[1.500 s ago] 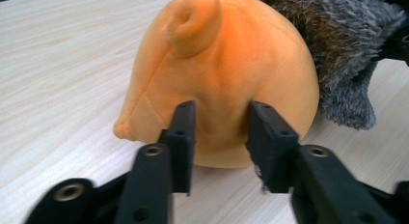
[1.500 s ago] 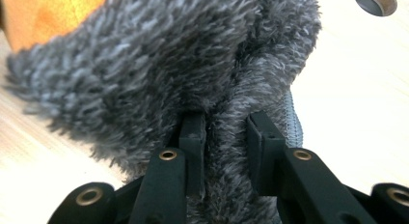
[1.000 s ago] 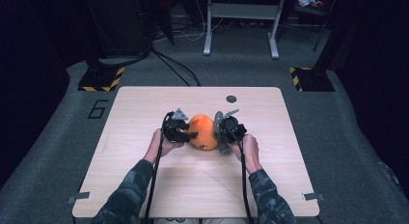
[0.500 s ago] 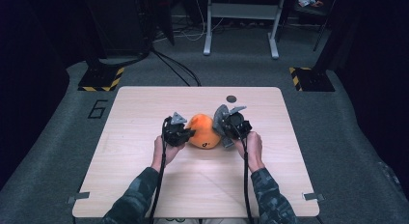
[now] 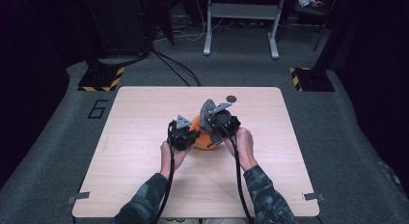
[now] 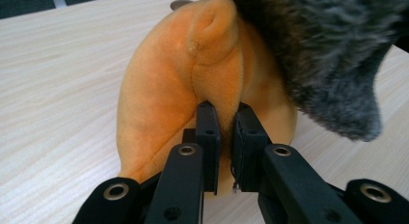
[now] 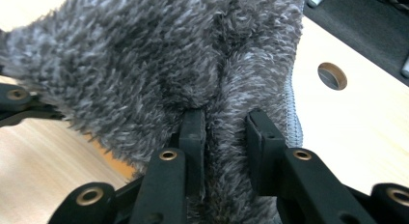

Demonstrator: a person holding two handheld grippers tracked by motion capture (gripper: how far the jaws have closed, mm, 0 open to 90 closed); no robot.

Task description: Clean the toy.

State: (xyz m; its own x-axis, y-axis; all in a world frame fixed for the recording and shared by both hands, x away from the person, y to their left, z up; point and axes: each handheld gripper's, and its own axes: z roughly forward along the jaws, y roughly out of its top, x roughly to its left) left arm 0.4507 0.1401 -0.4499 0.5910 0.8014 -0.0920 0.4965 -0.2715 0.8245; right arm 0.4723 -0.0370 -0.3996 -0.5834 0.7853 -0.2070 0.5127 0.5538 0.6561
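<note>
An orange plush toy (image 5: 206, 141) (image 6: 164, 89) lies at the middle of the wooden table (image 5: 144, 175). My left gripper (image 5: 194, 136) (image 6: 225, 113) is shut on a fold of its orange fabric, at the toy's left side. A grey furry cloth piece (image 5: 208, 112) (image 7: 144, 55) stands up over the toy's right side and hangs above it in the left gripper view (image 6: 328, 55). My right gripper (image 5: 213, 123) (image 7: 224, 120) is shut on a ridge of that grey fur and holds it raised off the orange body.
A round dark cable hole (image 5: 232, 99) (image 7: 332, 75) sits in the tabletop behind the toy. On the floor beyond the table stand two yellow-and-black striped bases (image 5: 102, 79) (image 5: 308, 78) and a grey metal frame (image 5: 241, 21).
My right gripper has risen and pulled the grey furry piece up from the toy. My left gripper has pushed in closer on the toy's left side.
</note>
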